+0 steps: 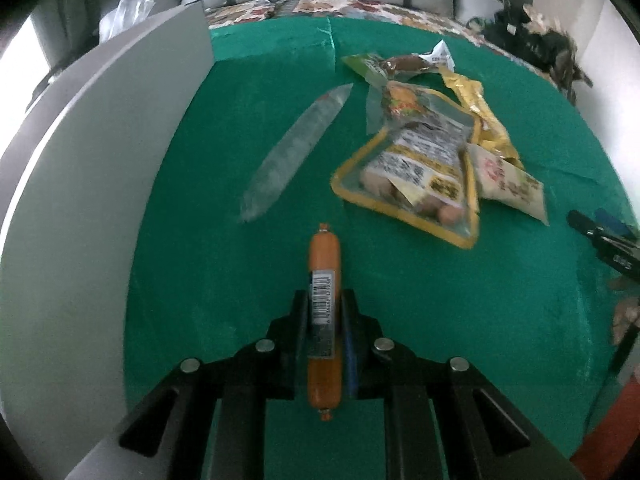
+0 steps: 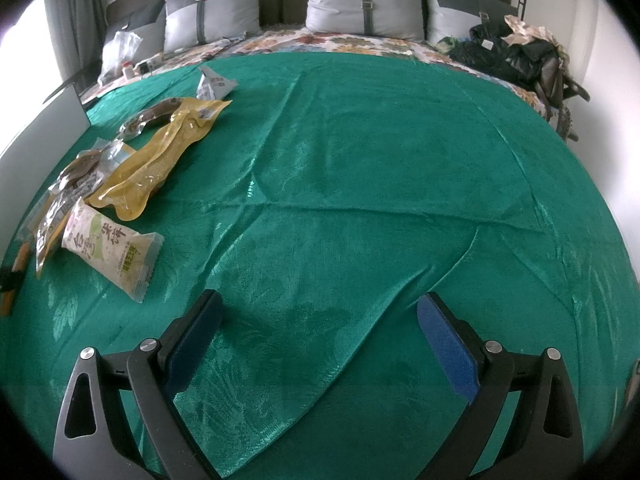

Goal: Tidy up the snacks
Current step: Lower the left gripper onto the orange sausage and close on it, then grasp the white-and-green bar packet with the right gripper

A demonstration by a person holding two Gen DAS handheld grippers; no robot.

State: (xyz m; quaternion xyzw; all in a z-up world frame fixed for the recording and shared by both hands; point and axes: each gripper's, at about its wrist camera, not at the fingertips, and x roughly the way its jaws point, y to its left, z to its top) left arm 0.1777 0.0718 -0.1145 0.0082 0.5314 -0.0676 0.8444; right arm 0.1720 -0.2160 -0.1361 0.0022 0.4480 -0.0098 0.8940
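An orange sausage stick point(image 1: 324, 256) with a barcode label lies lengthwise between the black fingers of my left gripper point(image 1: 325, 300), which is shut on it over the green cloth point(image 1: 400, 320). Beyond it a heap of snack packets point(image 1: 420, 152) lies on the cloth, with a clear plastic wrapper point(image 1: 296, 152) to its left. In the right wrist view my right gripper point(image 2: 320, 312) stands open over bare green cloth point(image 2: 360, 160), its blue pads point(image 2: 448, 348) wide apart and holding nothing. The snack packets point(image 2: 120, 168), a white rice-cracker pack point(image 2: 112, 240) among them, lie far to its left.
A grey box wall point(image 1: 80, 200) rises along the left of the cloth. The other gripper's black tip point(image 1: 600, 236) shows at the right edge. Pillows point(image 2: 352, 4), a flowered bedspread point(image 2: 340, 44) and a pile of dark clothes point(image 2: 516, 56) lie behind.
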